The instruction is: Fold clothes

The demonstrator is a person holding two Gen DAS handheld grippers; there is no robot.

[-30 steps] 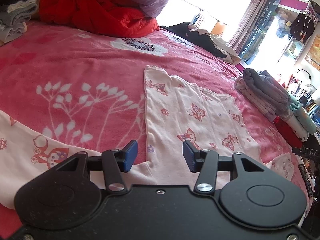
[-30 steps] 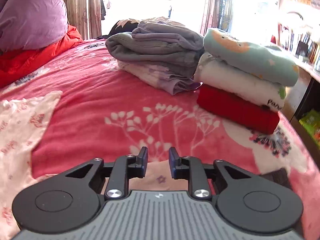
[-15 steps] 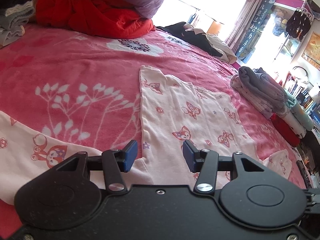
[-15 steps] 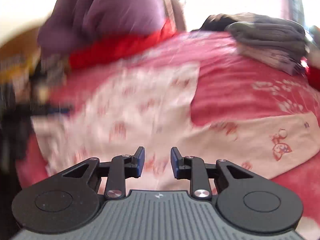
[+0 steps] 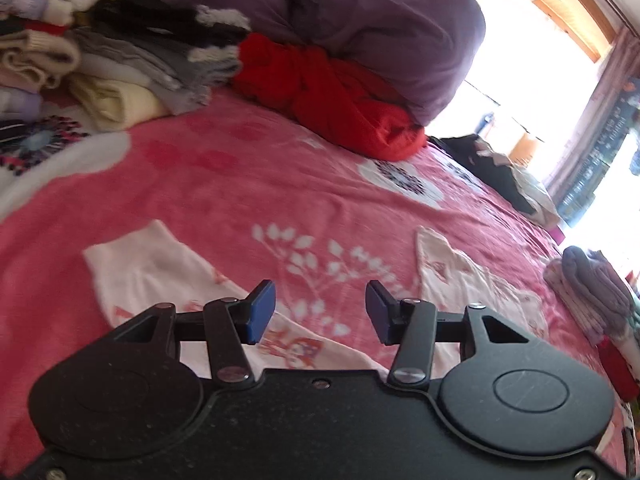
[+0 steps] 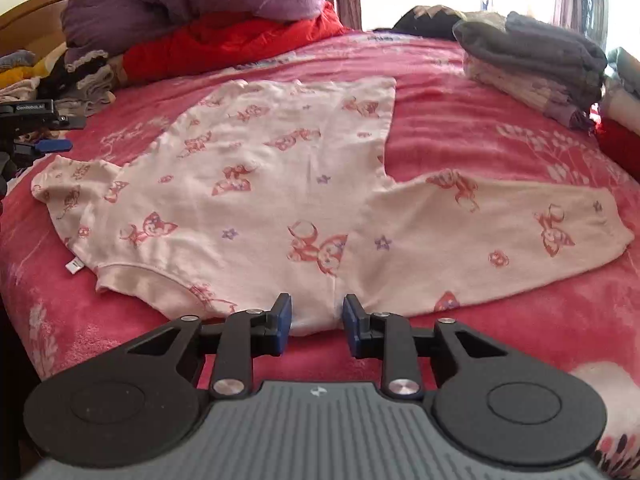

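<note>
Right wrist view: pink fox-print top (image 6: 260, 184) lies flat, unfolded, on the red blanket (image 6: 460, 120). Right gripper (image 6: 316, 322) empty, jaws apart at shoulder edge. Left gripper (image 5: 320, 312) empty, open over sleeve (image 5: 160, 276). Next: likely pinch the sleeve and fold inward.

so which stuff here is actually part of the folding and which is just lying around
In the job:
- pink printed top, spread flat
- left gripper, jaws open, empty
- right gripper, jaws open, empty

Lying about:
- folded stack
- red garment
- purple duvet
- clothes heap
</note>
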